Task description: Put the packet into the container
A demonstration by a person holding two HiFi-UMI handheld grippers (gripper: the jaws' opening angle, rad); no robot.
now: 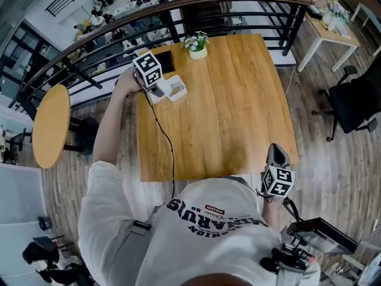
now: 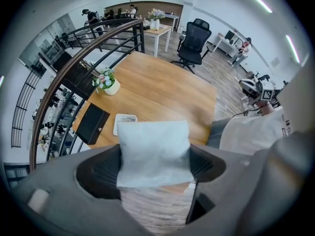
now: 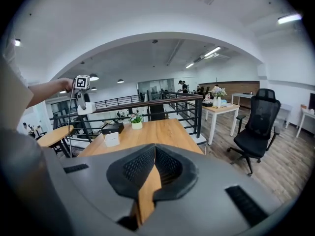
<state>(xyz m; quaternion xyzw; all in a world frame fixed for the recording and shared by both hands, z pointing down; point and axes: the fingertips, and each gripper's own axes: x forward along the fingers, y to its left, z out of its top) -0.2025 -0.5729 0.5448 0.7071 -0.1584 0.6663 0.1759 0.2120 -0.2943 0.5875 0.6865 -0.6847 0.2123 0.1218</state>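
My left gripper points straight down and is shut on a white packet, which fills the gap between its pads. Below it, near the wooden table's far left edge, lies a small white container with something inside. The head view shows this gripper just left of the container. My right gripper is shut and holds nothing. It hangs off the table's near right corner. The right gripper view shows the packet hanging above the container.
A potted flower and a black box stand at the table's far edge. A dark railing curves behind the table. A round wooden side table is at the left, an office chair at the right.
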